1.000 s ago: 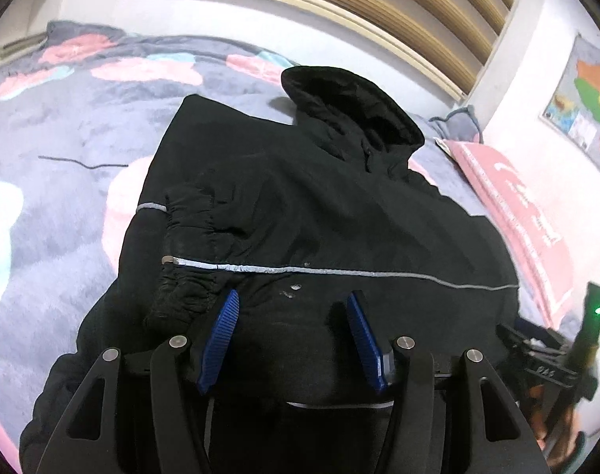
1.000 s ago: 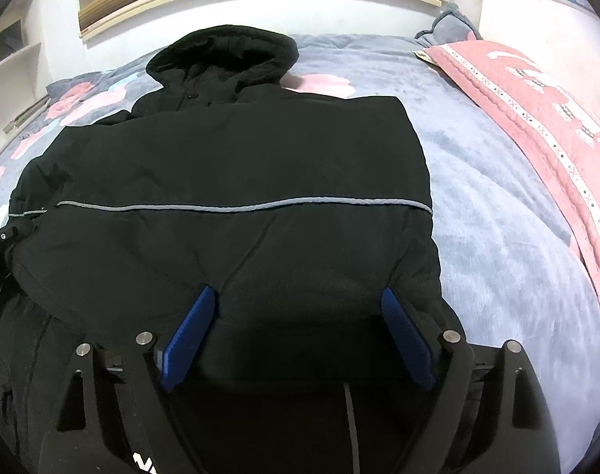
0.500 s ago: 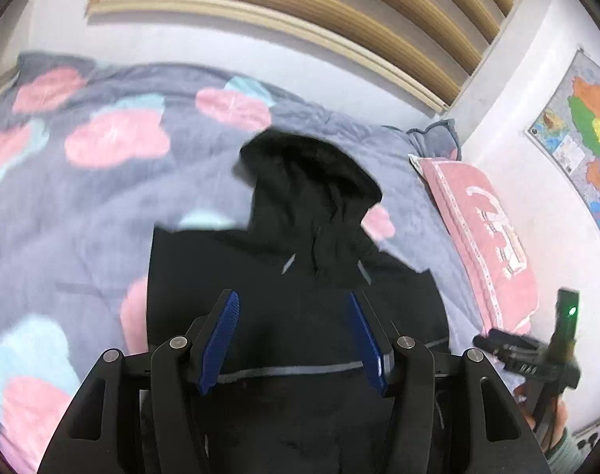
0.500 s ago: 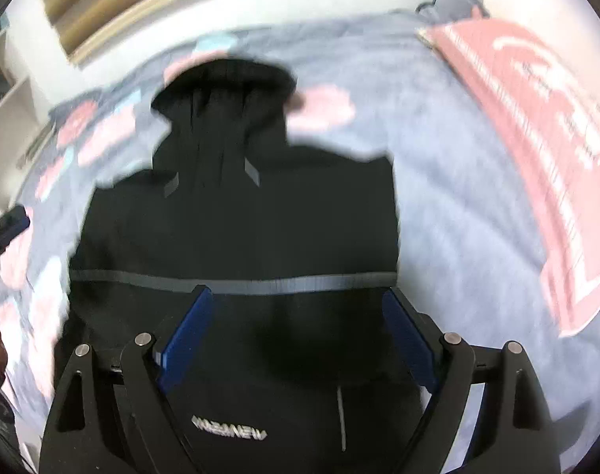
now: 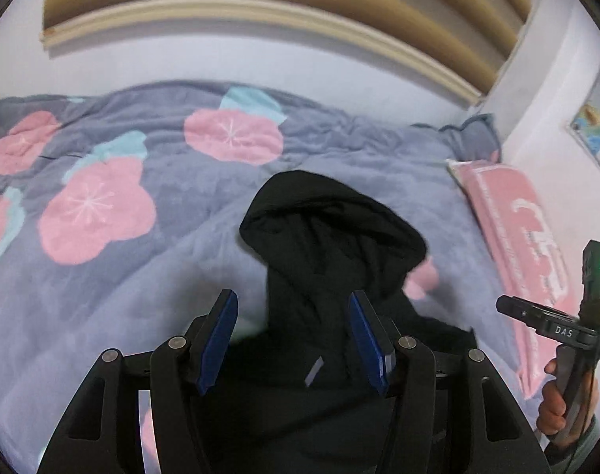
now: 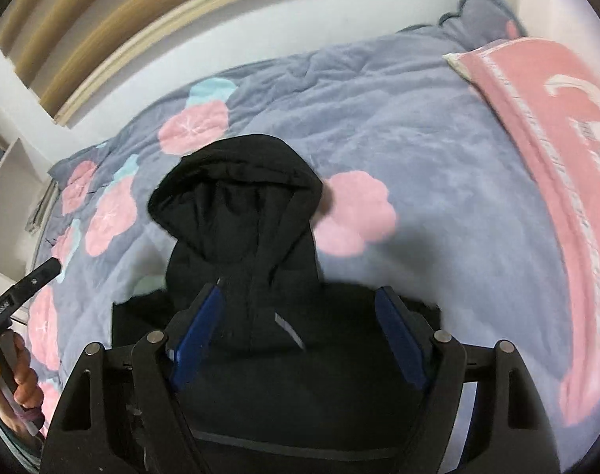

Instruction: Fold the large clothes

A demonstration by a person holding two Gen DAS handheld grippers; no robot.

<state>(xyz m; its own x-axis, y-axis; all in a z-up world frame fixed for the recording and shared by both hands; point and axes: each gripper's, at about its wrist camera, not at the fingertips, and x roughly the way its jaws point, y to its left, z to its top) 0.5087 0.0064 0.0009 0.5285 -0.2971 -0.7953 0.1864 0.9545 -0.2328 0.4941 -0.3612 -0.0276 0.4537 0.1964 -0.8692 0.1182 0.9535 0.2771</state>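
A large black hooded jacket [image 5: 331, 260] lies flat on the bed, hood pointing away from me; it also shows in the right wrist view [image 6: 244, 245]. My left gripper [image 5: 292, 339] is open and empty, held above the jacket's collar area. My right gripper [image 6: 300, 335] is open and empty, held above the jacket's upper body just below the hood. The right gripper's handle shows at the right edge of the left wrist view [image 5: 576, 328], held by a hand. The jacket's lower part is hidden behind the grippers.
The grey bedspread [image 5: 142, 276] with pink flowers covers the bed. A pink pillow [image 5: 533, 245] lies along the right side by the wall; it also shows in the right wrist view [image 6: 556, 158]. A white shelf [image 6: 8, 181] stands at the left.
Both grippers have lifted up and away from the jacket's lower body and now look toward the hood. The jacket looks smaller and farther below.
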